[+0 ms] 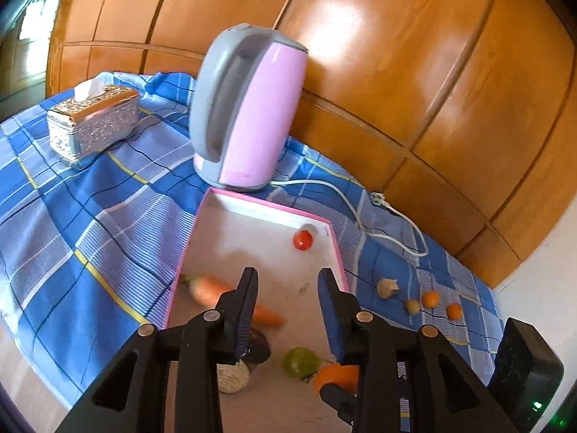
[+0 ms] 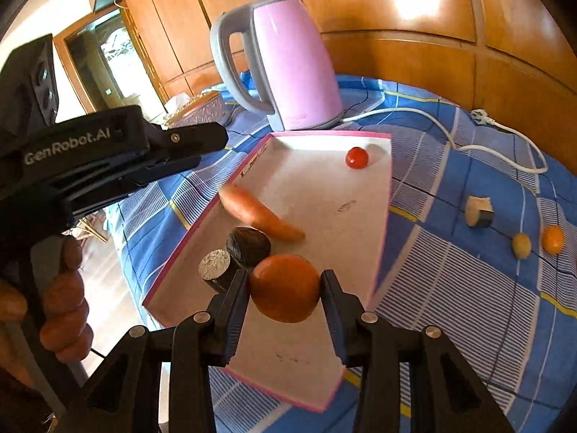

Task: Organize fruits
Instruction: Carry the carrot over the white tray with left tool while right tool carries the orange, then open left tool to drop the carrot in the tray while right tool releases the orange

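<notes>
An orange (image 2: pixel 285 287) is clamped across its middle by the right claw (image 2: pixel 285 288), above the near end of the pink-rimmed tray (image 2: pixel 382 252). Firm and round, it could roll once released. The left claw (image 1: pixel 288 310) is held partly open and empty over the tray, above a carrot (image 1: pixel 223 296).

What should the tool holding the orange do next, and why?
Probably lower the orange into the pink tray and let go. The right tool grips it just above the tray floor, beside the carrot.
</notes>
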The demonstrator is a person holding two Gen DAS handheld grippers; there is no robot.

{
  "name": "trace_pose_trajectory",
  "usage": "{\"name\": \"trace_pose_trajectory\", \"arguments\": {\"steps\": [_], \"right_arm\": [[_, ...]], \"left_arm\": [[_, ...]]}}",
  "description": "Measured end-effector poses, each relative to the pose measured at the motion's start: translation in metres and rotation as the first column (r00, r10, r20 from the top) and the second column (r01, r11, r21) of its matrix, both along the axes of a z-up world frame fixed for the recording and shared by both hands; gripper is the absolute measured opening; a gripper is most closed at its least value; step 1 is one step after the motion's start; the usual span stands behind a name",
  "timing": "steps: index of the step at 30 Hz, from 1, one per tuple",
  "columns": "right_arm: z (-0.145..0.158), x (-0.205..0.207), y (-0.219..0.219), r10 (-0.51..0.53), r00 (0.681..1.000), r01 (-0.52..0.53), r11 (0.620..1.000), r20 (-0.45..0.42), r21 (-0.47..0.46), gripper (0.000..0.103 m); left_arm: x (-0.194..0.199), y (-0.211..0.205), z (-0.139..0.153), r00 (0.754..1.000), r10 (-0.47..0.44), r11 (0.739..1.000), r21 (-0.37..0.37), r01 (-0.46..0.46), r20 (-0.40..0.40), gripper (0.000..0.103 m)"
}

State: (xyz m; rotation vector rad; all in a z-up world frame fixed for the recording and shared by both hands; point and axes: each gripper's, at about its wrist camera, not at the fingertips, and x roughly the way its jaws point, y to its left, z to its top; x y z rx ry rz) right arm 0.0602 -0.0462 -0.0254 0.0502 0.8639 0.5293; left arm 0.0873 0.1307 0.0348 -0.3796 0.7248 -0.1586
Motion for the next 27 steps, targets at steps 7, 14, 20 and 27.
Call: {"name": "trace_pose_trajectory", "arguments": {"steps": [7, 14, 20, 27], "right_arm": [[-0.002, 0.001, 0.006, 0.011, 1.0, -0.011, 1.0, -0.005, 0.016, 0.042], [-0.004, -0.006, -0.007, -0.049, 0.998, 0.051, 0.998, -0.033, 0.043, 0.042], [0.0, -0.013, -0.023, -0.119, 0.993, 0.12, 0.992, -0.014, 0.047, 0.042], [0.001, -0.02, -0.035, -0.167, 0.986, 0.166, 0.986, 0.015, 0.023, 0.042]], "left_arm": [[-0.01, 0.008, -0.013, 0.997, 0.069, 0.997, 0.03, -0.068, -0.027, 0.045], [-0.026, -0.003, -0.021, 0.996, 0.092, 0.99, 0.113, -0.089, -0.022, 0.051], [-0.035, -0.019, -0.022, 0.997, 0.076, 0.986, 0.15, -0.073, -0.012, 0.051], [-0.044, -0.04, -0.022, 1.0, 0.031, 0.982, 0.187, -0.029, -0.006, 0.051]]}}
